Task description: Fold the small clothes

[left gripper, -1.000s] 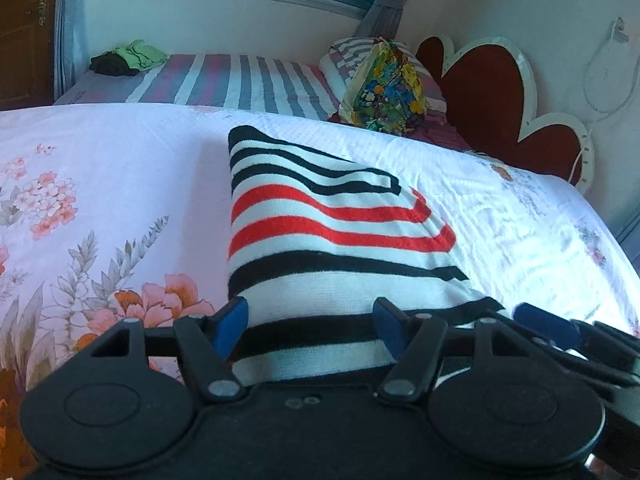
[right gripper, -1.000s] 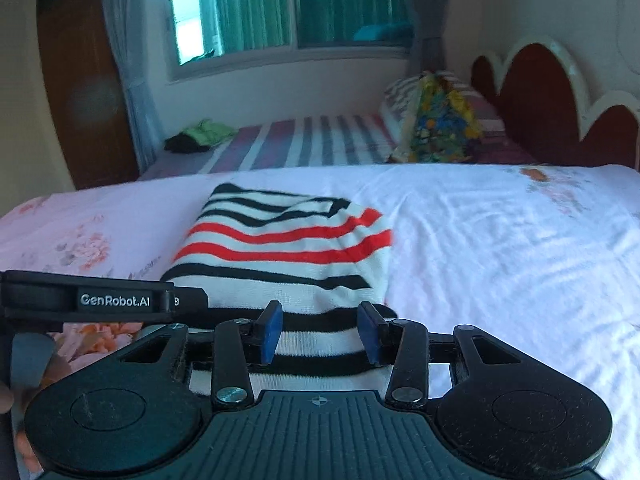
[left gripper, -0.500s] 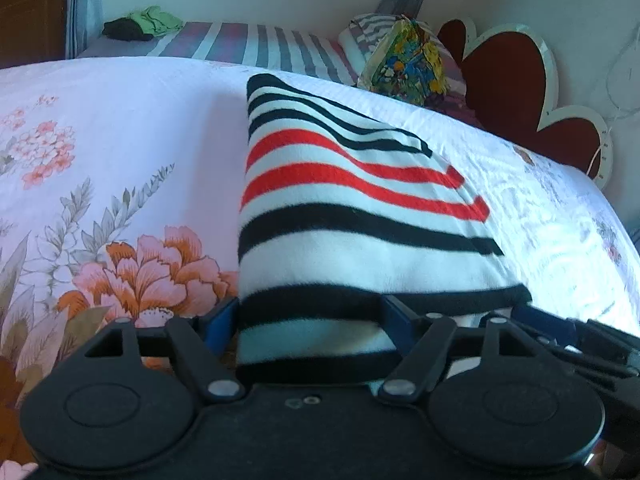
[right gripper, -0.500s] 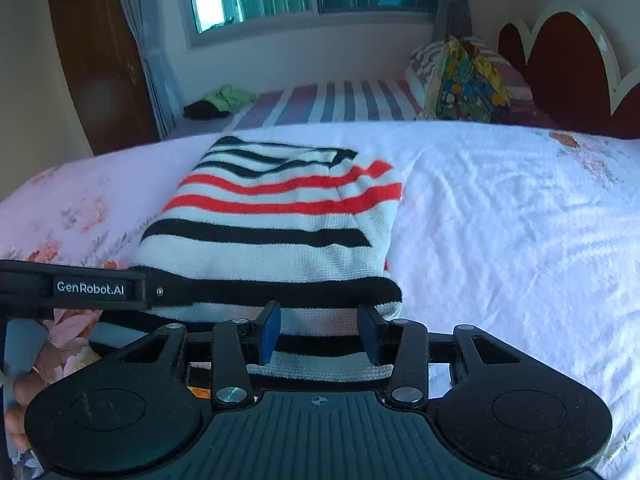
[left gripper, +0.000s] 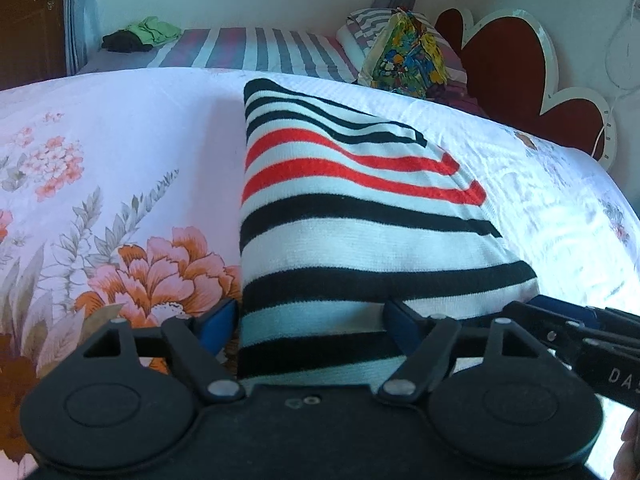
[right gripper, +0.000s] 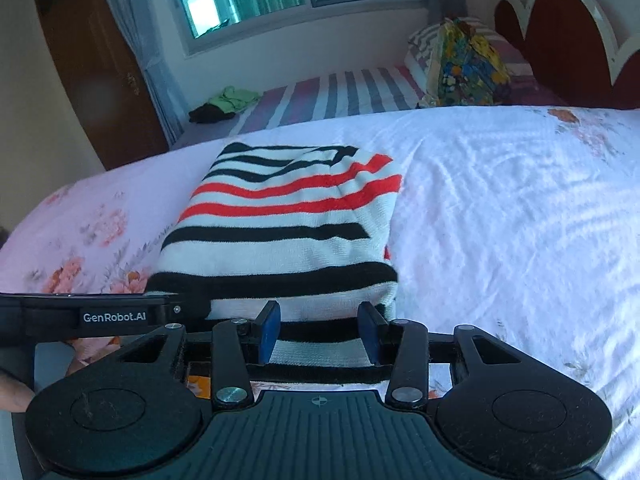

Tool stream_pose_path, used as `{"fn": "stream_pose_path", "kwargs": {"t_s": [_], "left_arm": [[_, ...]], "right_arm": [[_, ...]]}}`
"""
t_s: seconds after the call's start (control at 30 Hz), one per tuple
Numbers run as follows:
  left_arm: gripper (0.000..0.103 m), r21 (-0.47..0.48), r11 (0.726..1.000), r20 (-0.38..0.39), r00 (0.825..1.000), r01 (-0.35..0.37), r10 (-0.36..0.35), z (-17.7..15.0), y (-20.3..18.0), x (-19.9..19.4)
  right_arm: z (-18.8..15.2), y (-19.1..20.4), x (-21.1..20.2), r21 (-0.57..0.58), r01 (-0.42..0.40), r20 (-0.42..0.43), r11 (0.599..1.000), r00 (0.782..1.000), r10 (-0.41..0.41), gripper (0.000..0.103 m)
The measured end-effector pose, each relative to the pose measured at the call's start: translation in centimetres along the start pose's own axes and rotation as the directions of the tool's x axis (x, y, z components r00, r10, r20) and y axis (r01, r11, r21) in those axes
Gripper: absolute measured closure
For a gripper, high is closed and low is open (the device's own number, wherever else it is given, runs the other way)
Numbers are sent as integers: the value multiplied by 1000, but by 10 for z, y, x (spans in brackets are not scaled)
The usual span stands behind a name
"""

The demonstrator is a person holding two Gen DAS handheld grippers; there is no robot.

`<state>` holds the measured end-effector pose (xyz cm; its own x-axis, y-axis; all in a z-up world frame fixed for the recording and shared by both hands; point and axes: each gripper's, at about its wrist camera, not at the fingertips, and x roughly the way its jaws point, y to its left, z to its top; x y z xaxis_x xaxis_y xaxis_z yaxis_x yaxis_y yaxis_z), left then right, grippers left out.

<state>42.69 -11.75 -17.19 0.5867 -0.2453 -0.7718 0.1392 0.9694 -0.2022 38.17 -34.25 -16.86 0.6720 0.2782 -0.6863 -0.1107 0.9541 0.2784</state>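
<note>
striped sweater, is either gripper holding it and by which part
Cannot be told: the striped sweater has its near hem between both grippers' open-looking jaws, left gripper and right gripper.

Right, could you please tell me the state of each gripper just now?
Left gripper: open, jaws have just been opening, striped garment between them.
Right gripper: open, the garment lying flat between its pads.

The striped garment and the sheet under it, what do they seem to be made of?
The striped garment looks like a soft knit, perhaps cotton or acrylic: its surface is matte and slightly fuzzy, and fine ribbing shows in the stripes. The floral bedsheet looks like thin, smooth woven cloth with a printed pattern and small creases; the exact fibre cannot be told.
</note>
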Motion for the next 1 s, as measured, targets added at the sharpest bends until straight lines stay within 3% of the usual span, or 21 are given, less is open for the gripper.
{"fn": "stream_pose_path", "kwargs": {"t_s": [0.27, 0.3, 0.37, 0.47, 0.63, 1.0], "left_arm": [[25, -7, 1000, 26, 1000, 7, -7, 14, 2, -12], [25, -6, 1000, 28, 1000, 7, -7, 17, 3, -12], [25, -9, 1000, 36, 999, 6, -5, 23, 5, -12], [25, -32, 999, 46, 999, 3, -2, 32, 12, -10], [24, -66, 998, 35, 999, 1, 1, 41, 20, 2], [19, -97, 991, 14, 995, 95, -95, 51, 27, 32]], "right_arm": [[17, -8, -6, -4, 9, 9, 1000, 1000, -9, 58], [20, -9, -4, -1, 8, 9, 1000, 1000, -8, 40], [26, -13, -4, 6, 6, 33, 1000, 999, -6, 16], [35, -14, 2, -17, 4, 45, 1000, 999, -3, 16], [47, -17, 28, -5, -24, -8, 1000, 1000, 24, 16], [58, -39, 82, 68, -94, -85, 993, 991, 100, 16]]}}
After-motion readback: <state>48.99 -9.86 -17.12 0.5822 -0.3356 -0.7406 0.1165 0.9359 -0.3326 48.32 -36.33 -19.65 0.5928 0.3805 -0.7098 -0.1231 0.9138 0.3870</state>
